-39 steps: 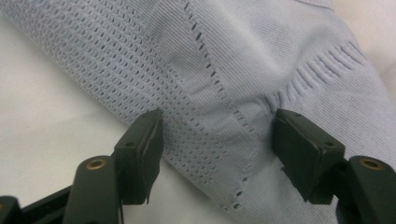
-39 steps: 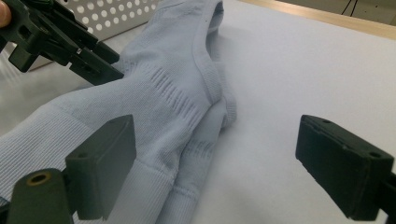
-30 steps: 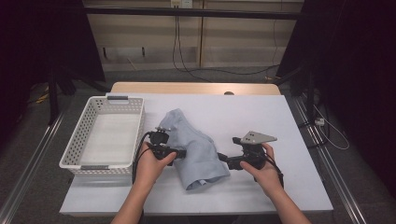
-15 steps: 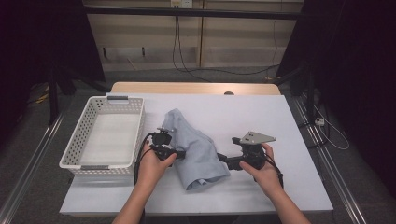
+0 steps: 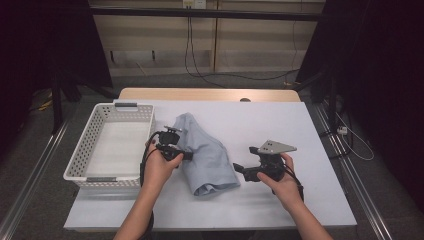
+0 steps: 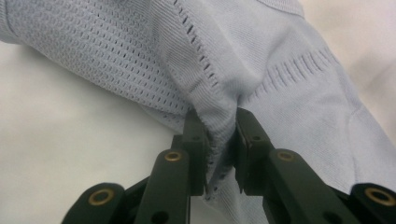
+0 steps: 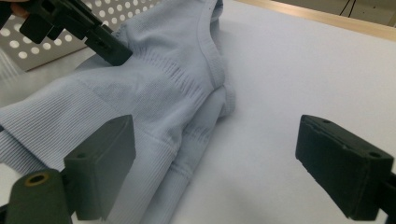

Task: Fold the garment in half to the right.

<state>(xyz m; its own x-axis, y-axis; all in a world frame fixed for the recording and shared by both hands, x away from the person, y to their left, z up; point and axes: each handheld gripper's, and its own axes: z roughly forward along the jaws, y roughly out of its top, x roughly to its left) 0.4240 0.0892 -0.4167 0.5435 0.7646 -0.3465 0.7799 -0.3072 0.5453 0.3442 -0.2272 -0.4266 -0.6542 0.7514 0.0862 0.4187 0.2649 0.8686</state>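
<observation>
Sweater (image 5: 205, 152) in pale blue knit lies crumpled on the white surface (image 5: 280, 125), just right of the white basket (image 5: 107, 145), which stands with nothing visible inside. Our left tool (image 6: 217, 123) has just been closing and now pinches a fold of the sweater's edge on the basket side, the knit bunched between its pads; we judge this grip is meant to lift or drag the cloth toward the basket. Our right tool (image 7: 217, 163) hovers just off the sweater's far side from the basket, its jaws spread wide with nothing between them, aimed at the ribbed hem, probably so it can take a second hold and keep the garment from trailing
</observation>
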